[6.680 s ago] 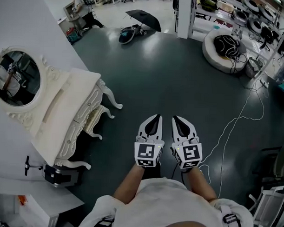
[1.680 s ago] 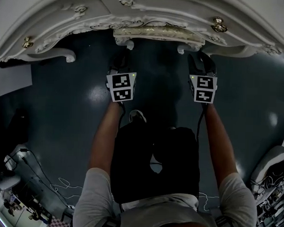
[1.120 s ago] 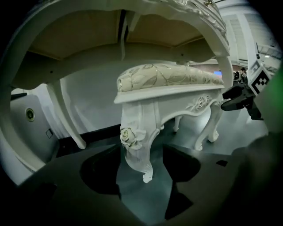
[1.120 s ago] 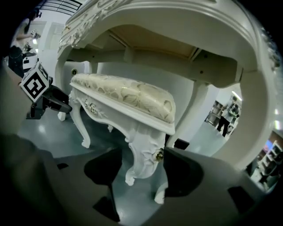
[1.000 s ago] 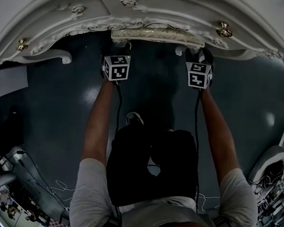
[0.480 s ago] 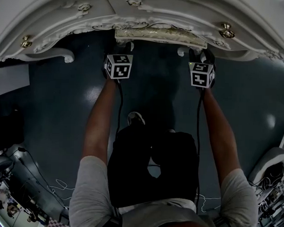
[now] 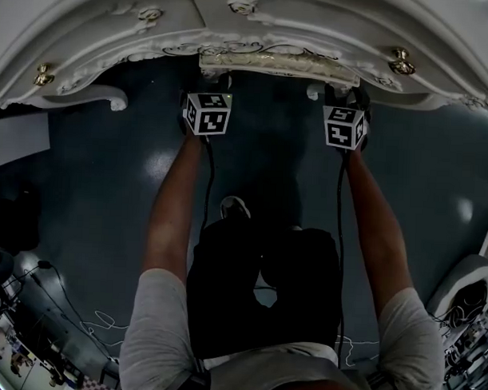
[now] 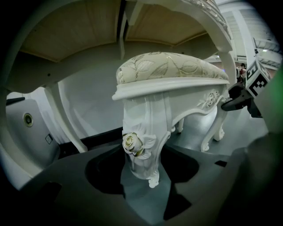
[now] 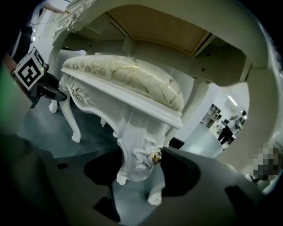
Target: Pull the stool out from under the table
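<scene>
While the stool (image 7: 276, 65) sits under the table (image 7: 234, 22) front edge, left gripper (image 8: 142, 172) and right gripper (image 9: 138, 176) each clamp a leg (image 8: 141, 141); next likely comes an even backward pull.

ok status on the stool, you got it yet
Stool under the table, not out yet. Left gripper shut on one leg, right gripper on the other. Only the person's shoe behind it.

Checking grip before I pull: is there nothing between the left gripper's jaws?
No, a stool leg stands between the left gripper's jaws in the left gripper view.
</scene>
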Demonstrator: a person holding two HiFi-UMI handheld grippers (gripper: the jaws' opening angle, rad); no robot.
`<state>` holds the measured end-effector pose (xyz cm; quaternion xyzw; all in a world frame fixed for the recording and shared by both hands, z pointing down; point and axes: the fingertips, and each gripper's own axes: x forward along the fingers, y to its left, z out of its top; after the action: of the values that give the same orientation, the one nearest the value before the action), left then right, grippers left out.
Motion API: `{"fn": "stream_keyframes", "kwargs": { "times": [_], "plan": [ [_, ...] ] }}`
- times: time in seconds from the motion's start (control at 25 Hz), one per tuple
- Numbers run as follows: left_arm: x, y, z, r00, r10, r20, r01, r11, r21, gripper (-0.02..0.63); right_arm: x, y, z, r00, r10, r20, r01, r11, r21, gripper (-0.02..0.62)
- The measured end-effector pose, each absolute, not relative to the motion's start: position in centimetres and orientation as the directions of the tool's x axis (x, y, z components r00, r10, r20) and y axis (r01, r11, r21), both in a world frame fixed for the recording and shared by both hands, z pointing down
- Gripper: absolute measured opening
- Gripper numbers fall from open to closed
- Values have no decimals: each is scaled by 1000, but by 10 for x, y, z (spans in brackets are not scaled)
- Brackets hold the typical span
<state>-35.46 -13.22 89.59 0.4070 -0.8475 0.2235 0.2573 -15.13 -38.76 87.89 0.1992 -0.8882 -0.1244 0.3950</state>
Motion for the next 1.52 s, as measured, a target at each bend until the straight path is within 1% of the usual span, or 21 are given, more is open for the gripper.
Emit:
{"fn": "stream_keyframes", "kwargs": {
  "times": [0.16,1.08,1.52],
  "plan": [
    [-347,-123,894,-541,-560,627,-799,575,-176,254,-145,-380,879,-595,-411,691,-237,911,338,279],
    [-257,-42,895,-523,-494,695,-763,634,-124,254,-65,-310,880,-544,-355,760,-198,935,294,272],
    [-210,-5,898,-494,-461,737,-753,651,-97,253,-23,-276,882,-507,-331,796,-178,944,280,270]
  ]
}}
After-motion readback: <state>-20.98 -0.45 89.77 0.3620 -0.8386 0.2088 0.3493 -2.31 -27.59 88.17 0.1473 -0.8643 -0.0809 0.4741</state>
